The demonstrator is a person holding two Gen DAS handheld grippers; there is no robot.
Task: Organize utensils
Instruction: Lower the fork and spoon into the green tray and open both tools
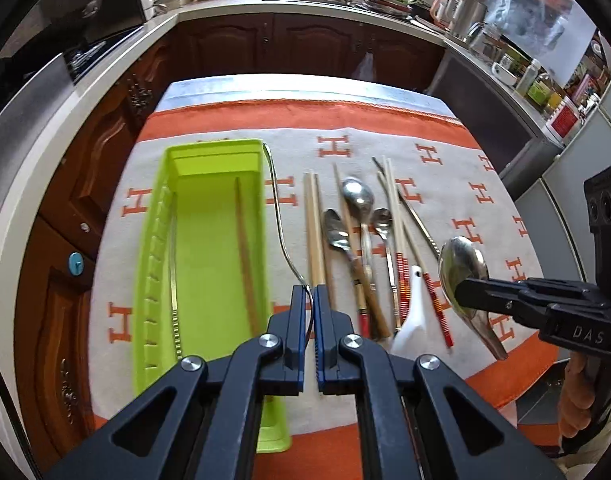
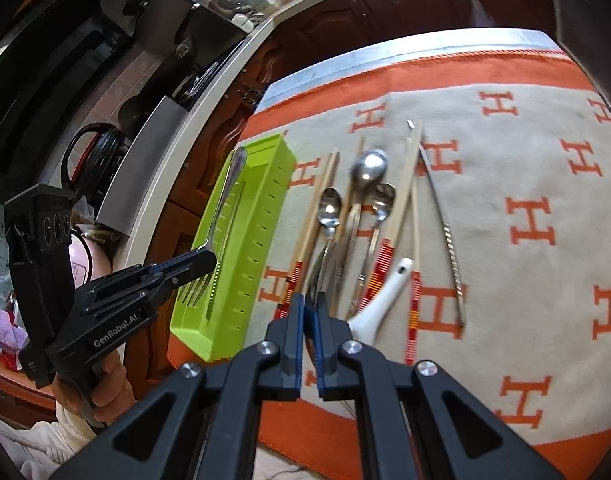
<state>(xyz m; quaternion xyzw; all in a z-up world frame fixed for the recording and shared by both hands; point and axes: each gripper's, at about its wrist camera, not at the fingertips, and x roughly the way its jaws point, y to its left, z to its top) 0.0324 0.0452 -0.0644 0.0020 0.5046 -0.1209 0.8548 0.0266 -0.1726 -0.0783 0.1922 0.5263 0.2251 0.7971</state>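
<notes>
Green plastic tray at nine o'clock on the desk, over an orange-bordered cloth. Only two pieces inside so far: one wooden stick and one steel stick. Early going, by that count.

Left gripper with jaws nearly closed, pinching a fork by the neck. Seen from the right wrist, hanging over the tray with tines down, so probably next to go in. Right gripper with jaws pressed almost together on a big steel spoon, held up off the cloth at three o'clock of the heap.

Left to sort, lying loose mid-cloth: a pale wooden pair, three smaller spoons, red-banded sticks, a white ceramic spoon, and a twisted steel stick at two o'clock of the heap. Most of the job ahead, judging by that heap.

Readable: "GenRobot.AI" in white on the left gripper's body, at eight o'clock in the right wrist view. "DAS" on the right gripper's body, at four o'clock in the left wrist view. Orange "H" repeated all across the cloth. Labels on the bottles along the far counter too small to make out.
</notes>
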